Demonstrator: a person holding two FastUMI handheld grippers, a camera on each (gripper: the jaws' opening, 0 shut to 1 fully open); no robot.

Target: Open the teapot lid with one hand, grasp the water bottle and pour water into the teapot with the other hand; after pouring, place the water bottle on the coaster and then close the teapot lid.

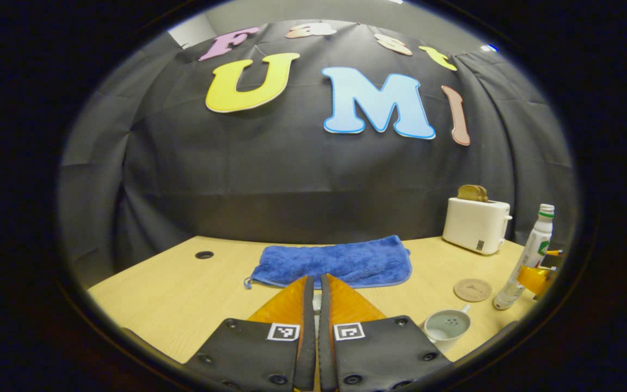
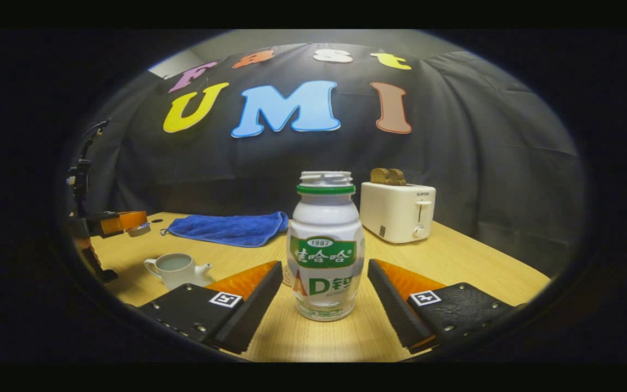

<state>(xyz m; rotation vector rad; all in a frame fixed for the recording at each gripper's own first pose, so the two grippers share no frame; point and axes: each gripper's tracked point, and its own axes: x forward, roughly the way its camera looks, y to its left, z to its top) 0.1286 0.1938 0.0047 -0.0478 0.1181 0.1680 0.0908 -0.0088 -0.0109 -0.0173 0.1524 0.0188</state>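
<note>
A white bottle [image 2: 324, 250] with a green label stands upright on the table between the fingers of my right gripper [image 2: 325, 267], which is open, with a gap on each side. The left gripper view has the bottle [image 1: 528, 258] at far right, beside the round cork coaster [image 1: 472, 289]. The pale teapot [image 1: 447, 325] sits lidless, its strainer holes showing; in the right gripper view the teapot [image 2: 174, 268] is at left. My left gripper [image 1: 317, 279] is shut on the small teapot lid [image 2: 139, 230], and the left gripper [image 2: 128, 222] hangs above the table left of the pot.
A folded blue towel [image 1: 332, 264] lies mid-table toward the wall. A white toaster [image 2: 398, 211] with bread in it stands behind the bottle at the back right. A dark cable hole [image 1: 204, 255] sits in the wooden tabletop [image 1: 183, 294] at back left.
</note>
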